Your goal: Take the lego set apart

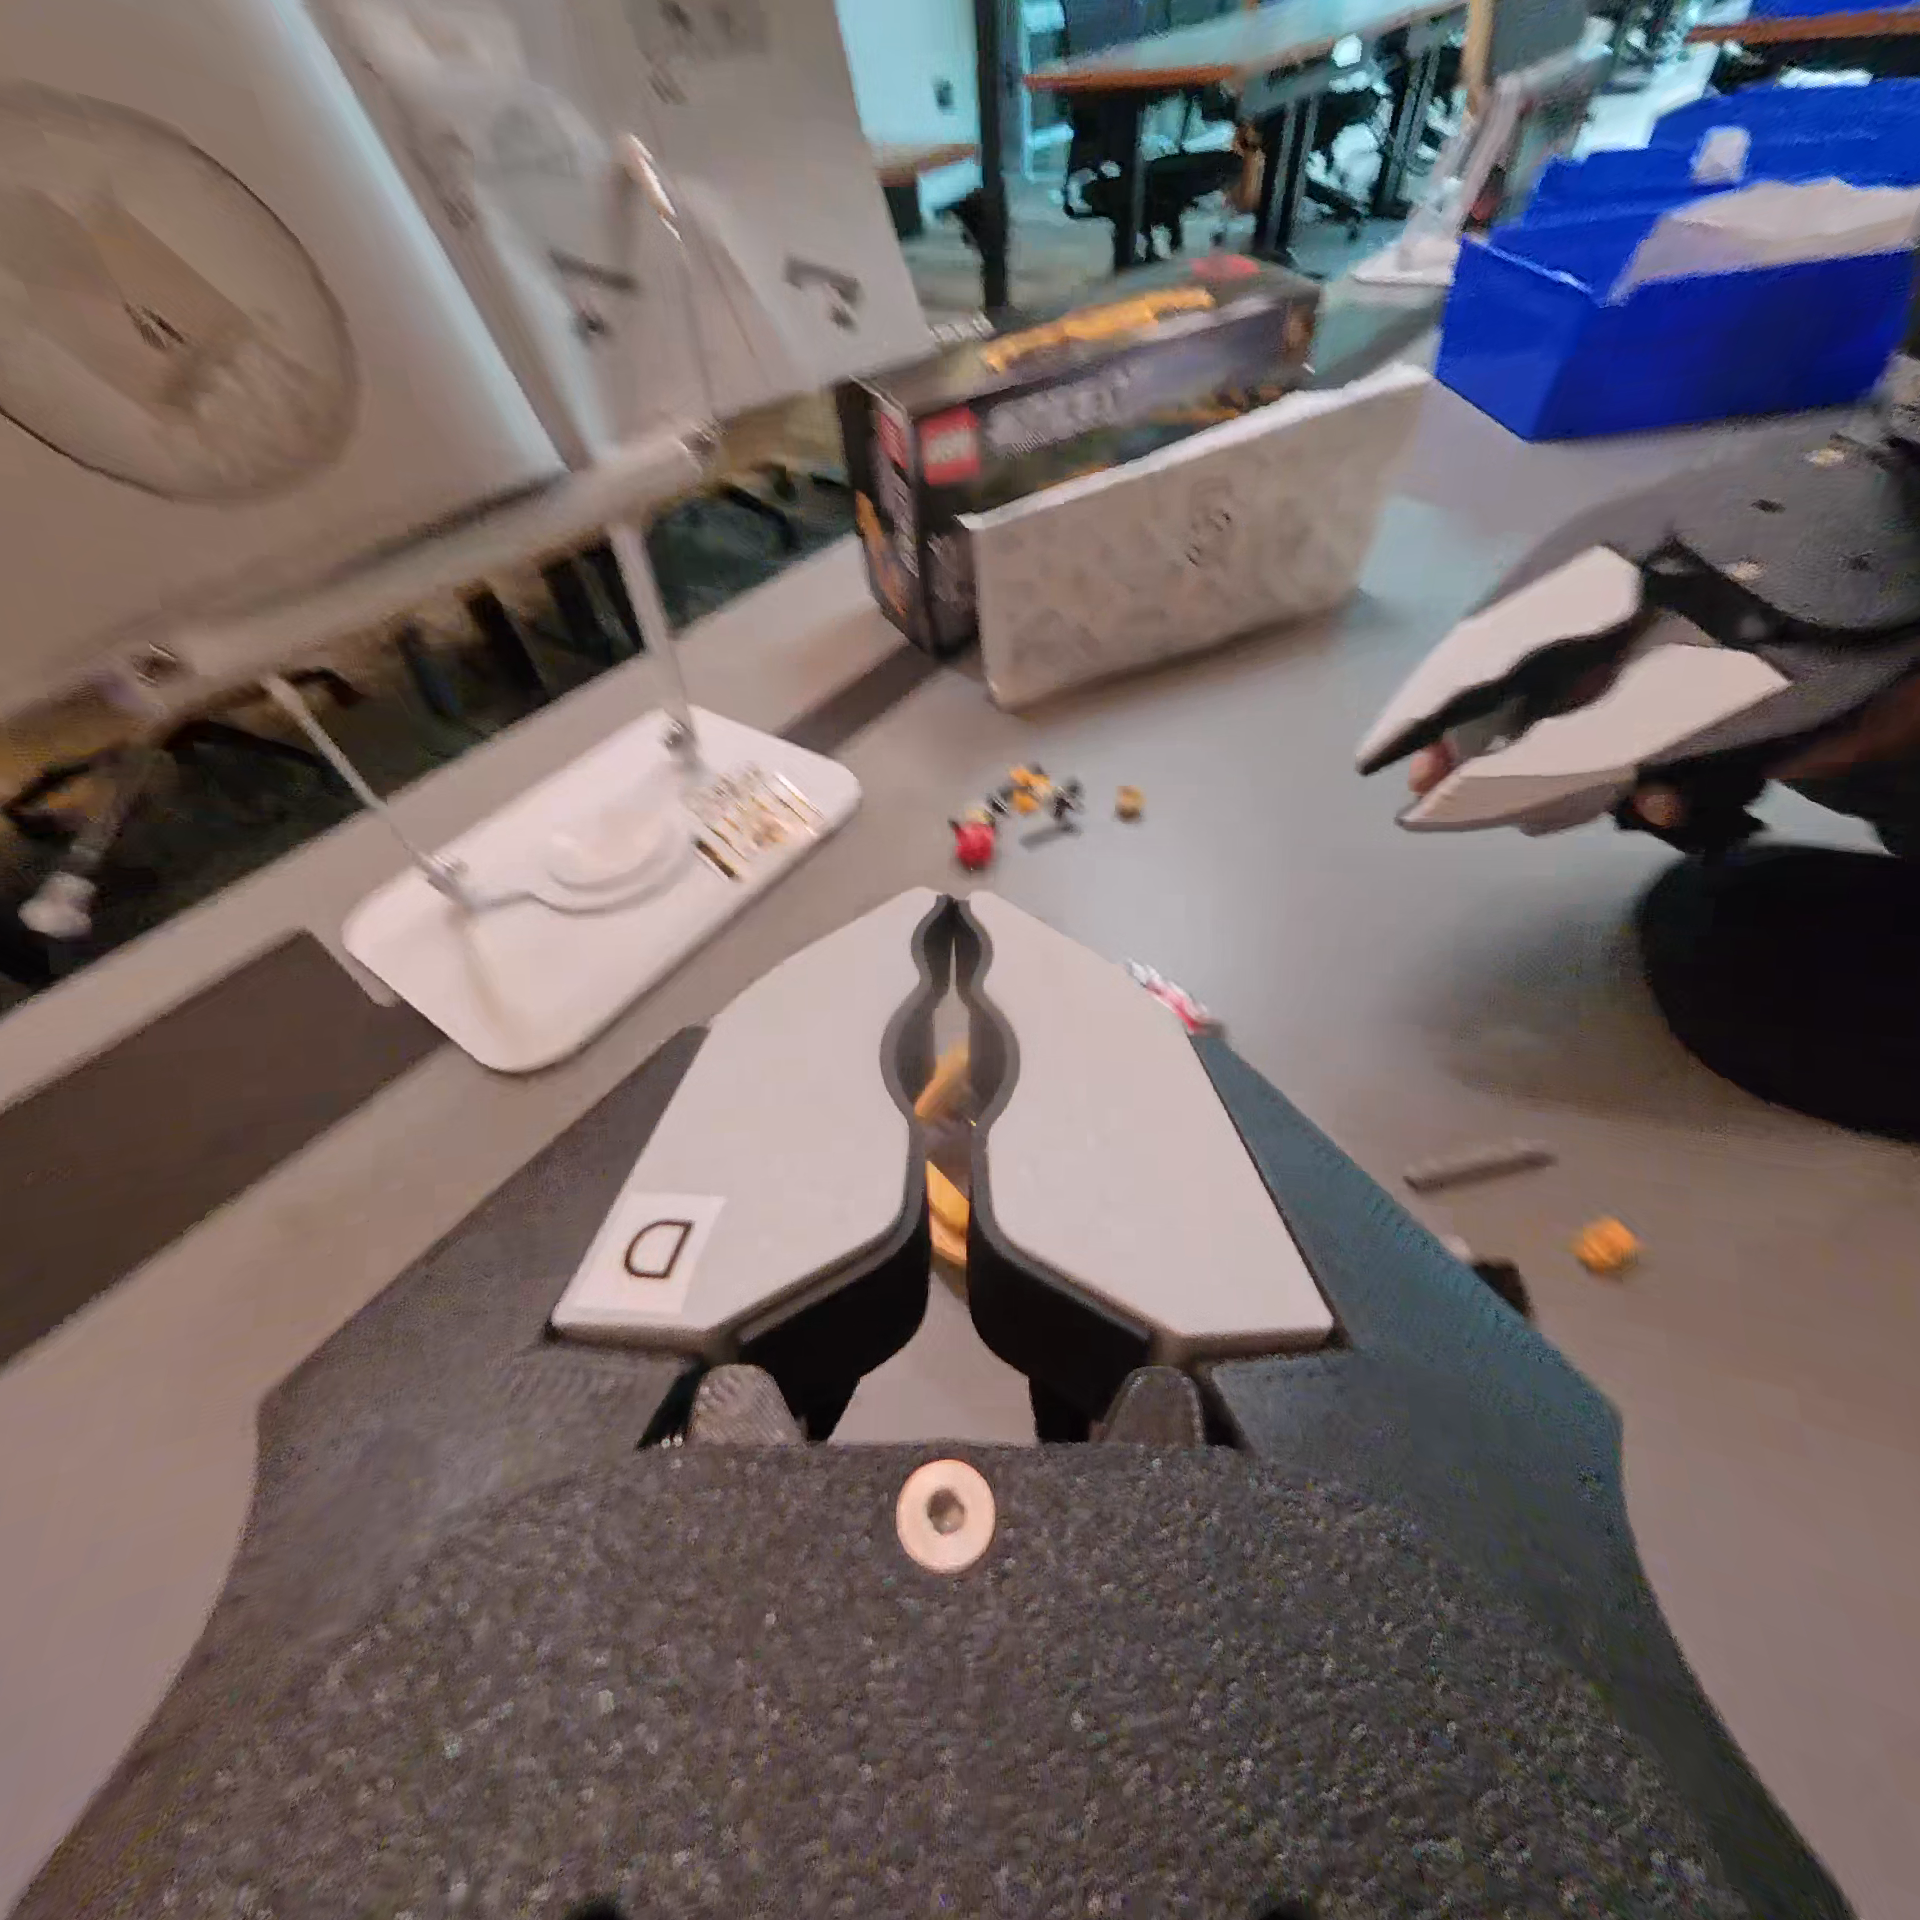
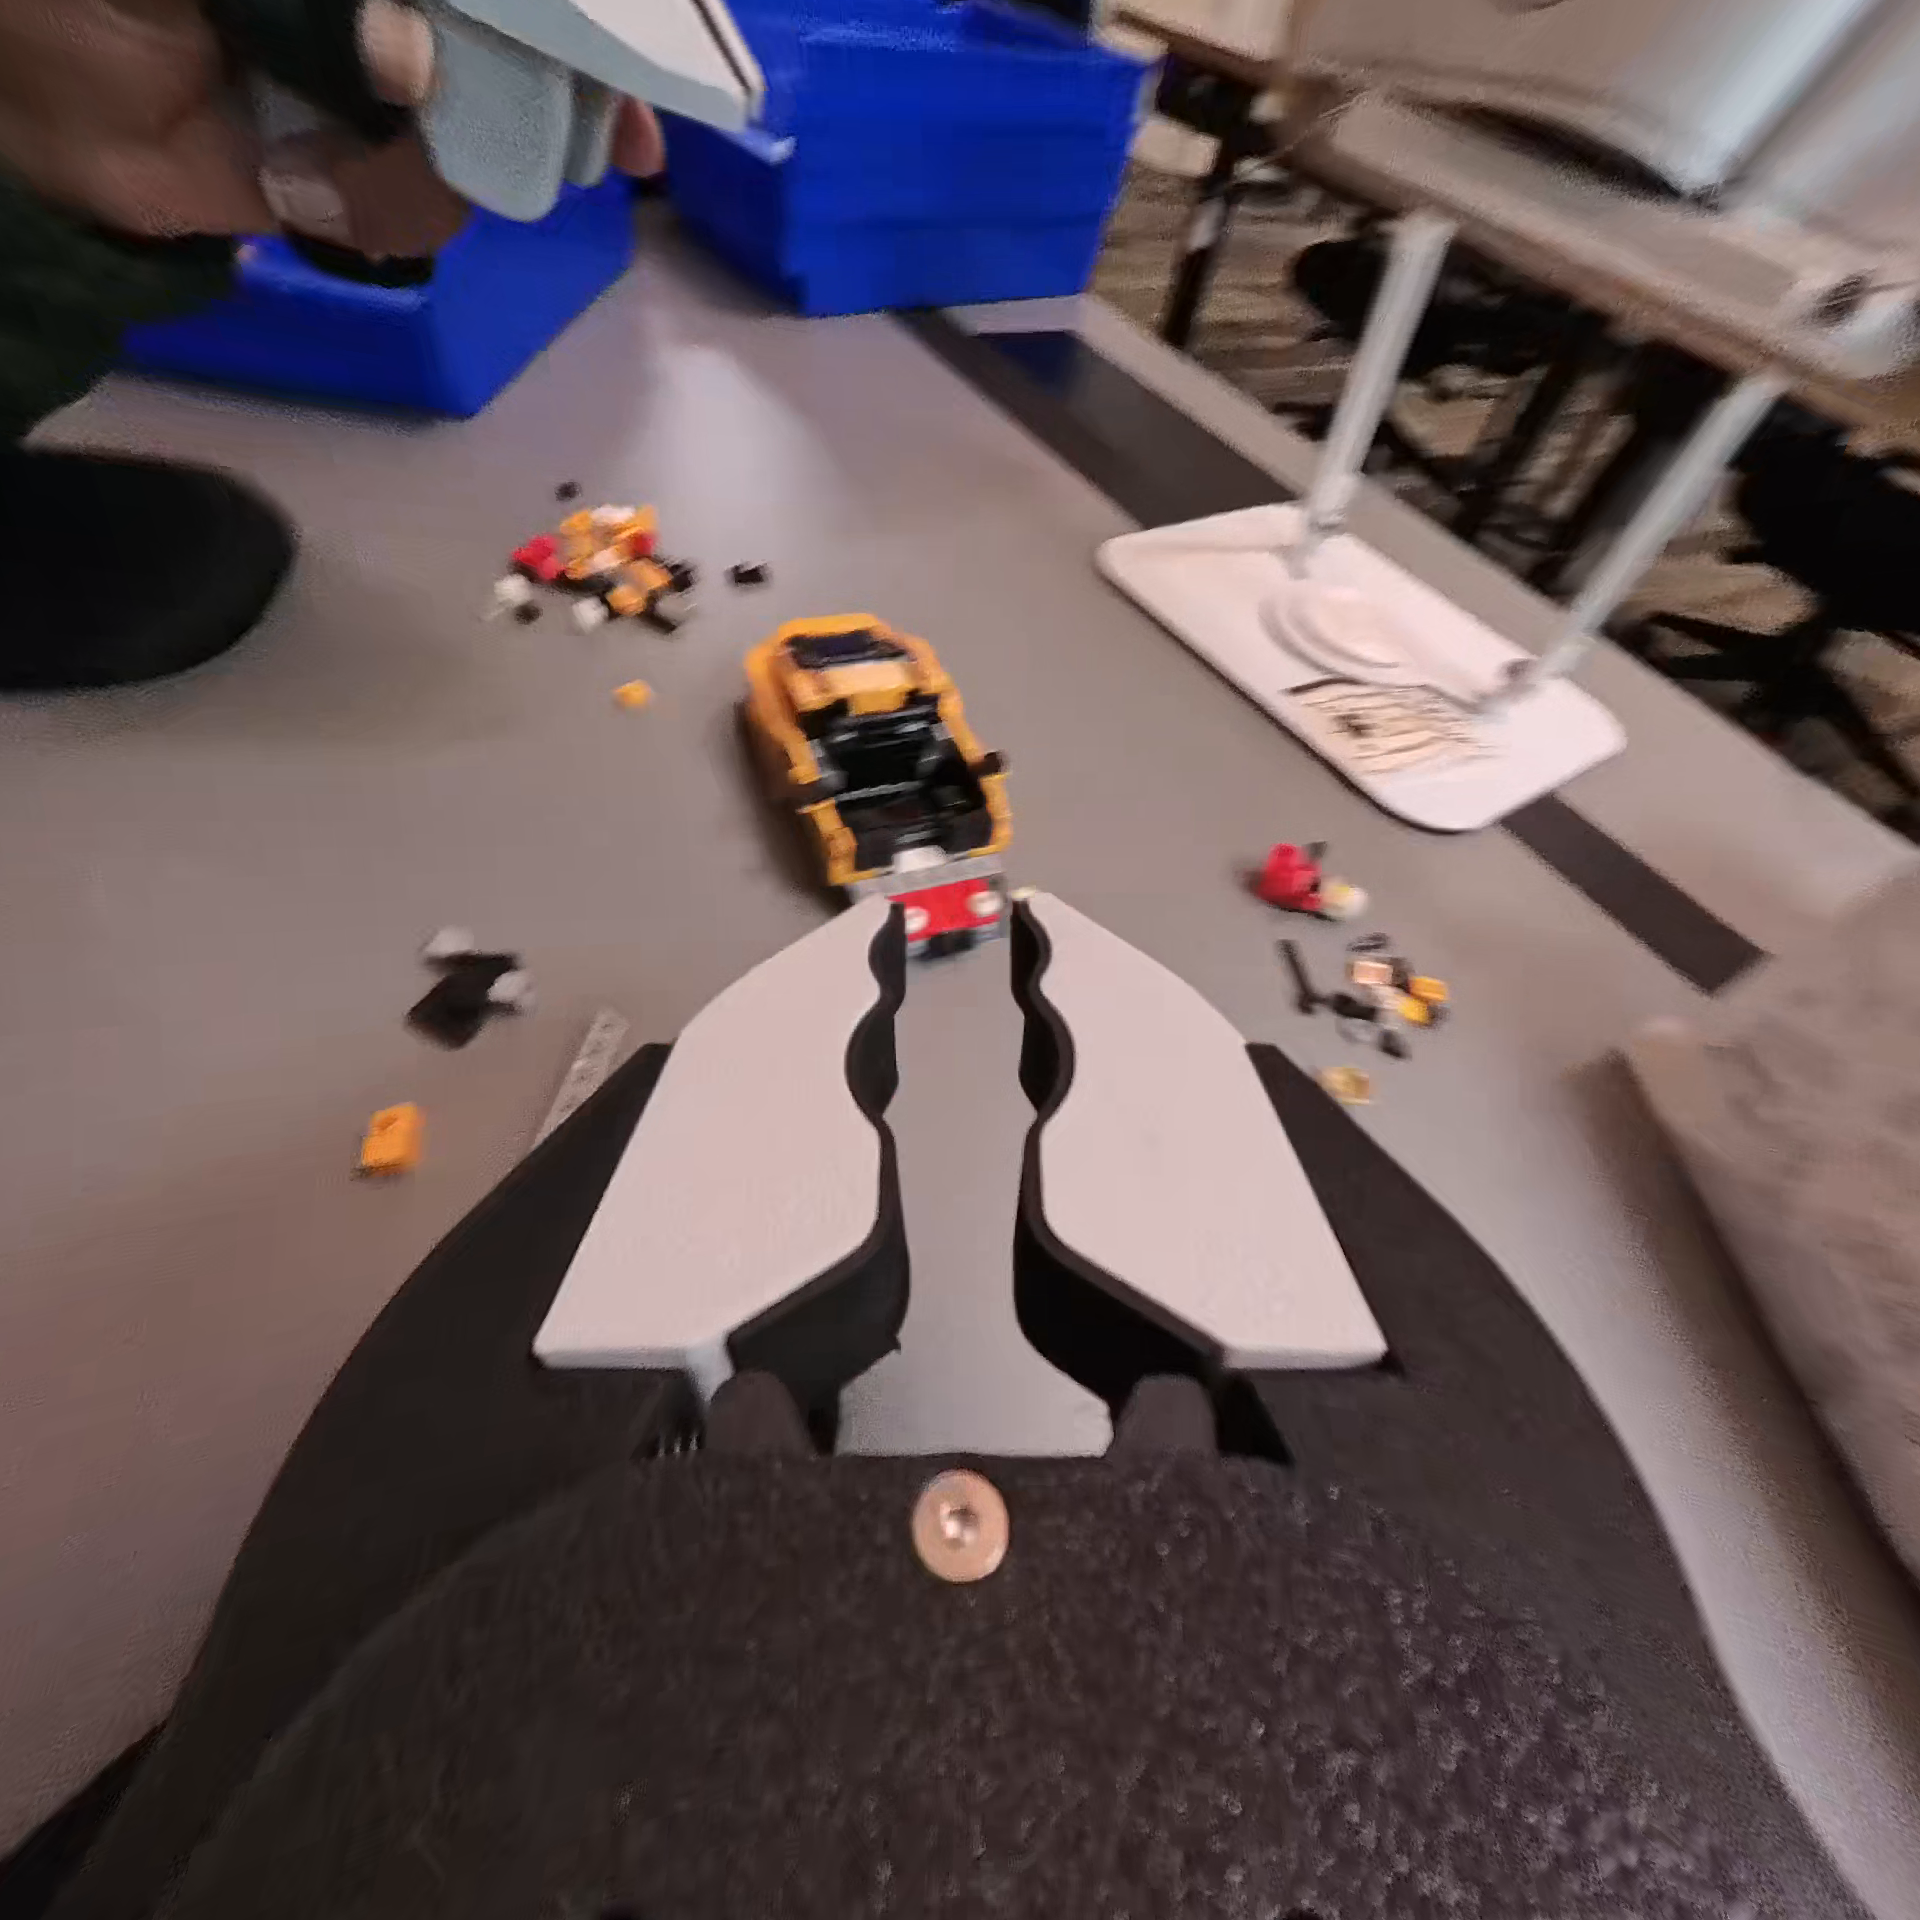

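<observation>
The left gripper (image 1: 951, 914) has its tips pressed together, and nothing sits between them; yellow car parts show through the gap farther back, below the fingers. The right gripper (image 2: 956, 920) is narrowly parted and holds nothing, with its tips just before the red end of the car (image 2: 883, 769). The yellow and black car stands on the grey table (image 2: 260, 883), its roof off and the black inside bare. Loose bricks lie around it: a pile (image 2: 597, 566) beyond it to the left, a red piece (image 2: 1299, 878) and small bits (image 2: 1371, 992) to the right. A set box (image 1: 1081, 436) stands farther back beside a white stand (image 1: 603, 883).
</observation>
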`<state>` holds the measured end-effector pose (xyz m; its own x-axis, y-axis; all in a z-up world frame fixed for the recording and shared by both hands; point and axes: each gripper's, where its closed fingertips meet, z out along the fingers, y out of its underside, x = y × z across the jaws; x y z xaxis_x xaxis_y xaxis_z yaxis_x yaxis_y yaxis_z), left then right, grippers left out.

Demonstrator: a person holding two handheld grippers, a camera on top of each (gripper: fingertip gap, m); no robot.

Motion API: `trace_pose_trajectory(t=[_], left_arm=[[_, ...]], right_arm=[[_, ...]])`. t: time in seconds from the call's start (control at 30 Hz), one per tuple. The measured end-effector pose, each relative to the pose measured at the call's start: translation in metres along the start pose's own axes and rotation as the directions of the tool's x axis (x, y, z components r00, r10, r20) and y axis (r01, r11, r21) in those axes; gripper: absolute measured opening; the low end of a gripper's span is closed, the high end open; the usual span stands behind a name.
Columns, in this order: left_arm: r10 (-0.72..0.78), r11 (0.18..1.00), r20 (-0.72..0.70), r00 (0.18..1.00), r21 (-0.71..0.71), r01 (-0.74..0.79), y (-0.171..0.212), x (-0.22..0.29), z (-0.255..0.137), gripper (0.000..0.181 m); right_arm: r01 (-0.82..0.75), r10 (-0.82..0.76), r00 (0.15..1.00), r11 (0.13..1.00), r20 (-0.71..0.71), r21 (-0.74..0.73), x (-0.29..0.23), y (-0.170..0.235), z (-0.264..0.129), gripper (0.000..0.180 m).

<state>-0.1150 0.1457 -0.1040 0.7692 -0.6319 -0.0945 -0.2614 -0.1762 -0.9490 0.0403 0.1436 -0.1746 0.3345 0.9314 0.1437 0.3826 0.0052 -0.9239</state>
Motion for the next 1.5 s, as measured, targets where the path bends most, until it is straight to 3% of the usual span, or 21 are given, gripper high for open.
trace_pose_trajectory(t=[0.17,0.37,0.53,0.63,0.7,0.8,1.03,1.27,1.5], left_arm=[[0.019,0.998,-0.114,0.993,-0.059,-0.026,0.052,0.052,-0.003,0.007],[0.057,0.993,-0.259,0.964,-0.086,-0.082,0.078,0.078,0.005,0.008],[0.051,0.964,-0.484,0.874,-0.204,-0.169,0.12,0.128,0.009,0.027],[0.077,0.92,-0.538,0.839,-0.286,-0.268,0.144,0.147,0.013,0.033],[0.087,0.905,-0.548,0.832,-0.305,-0.296,0.151,0.152,0.016,0.031],[0.114,0.895,-0.532,0.839,-0.311,-0.319,0.151,0.149,0.018,0.01],[0.12,0.902,-0.503,0.856,-0.304,-0.305,0.15,0.137,0.019,0.01],[0.091,0.93,-0.514,0.853,-0.262,-0.257,0.14,0.138,0.017,0.024],[0.073,0.94,-0.548,0.834,-0.242,-0.241,0.137,0.146,0.014,0.037]], right_arm=[[0.092,-0.026,0.957,0.971,0.289,-0.219,-0.066,0.041,0.015,0.019],[0.239,-0.083,0.913,0.903,0.4,-0.358,-0.105,0.065,0.014,0.021],[0.287,-0.131,0.918,0.871,0.376,-0.398,-0.104,0.076,0.017,0.007],[0.281,-0.131,0.919,0.881,0.373,-0.381,-0.102,0.074,0.017,0.004],[0.276,-0.137,0.92,0.892,0.368,-0.358,-0.101,0.071,0.017,0.003],[0.263,-0.138,0.926,0.904,0.353,-0.337,-0.097,0.069,0.018,0.003],[0.256,-0.156,0.936,0.918,0.316,-0.303,-0.089,0.066,0.021,0.004],[0.201,-0.122,0.951,0.943,0.284,-0.266,-0.082,0.059,0.023,0.013],[-0.017,0.019,0.997,0.999,0.077,-0.029,-0.034,0.019,0.019,0.029]])
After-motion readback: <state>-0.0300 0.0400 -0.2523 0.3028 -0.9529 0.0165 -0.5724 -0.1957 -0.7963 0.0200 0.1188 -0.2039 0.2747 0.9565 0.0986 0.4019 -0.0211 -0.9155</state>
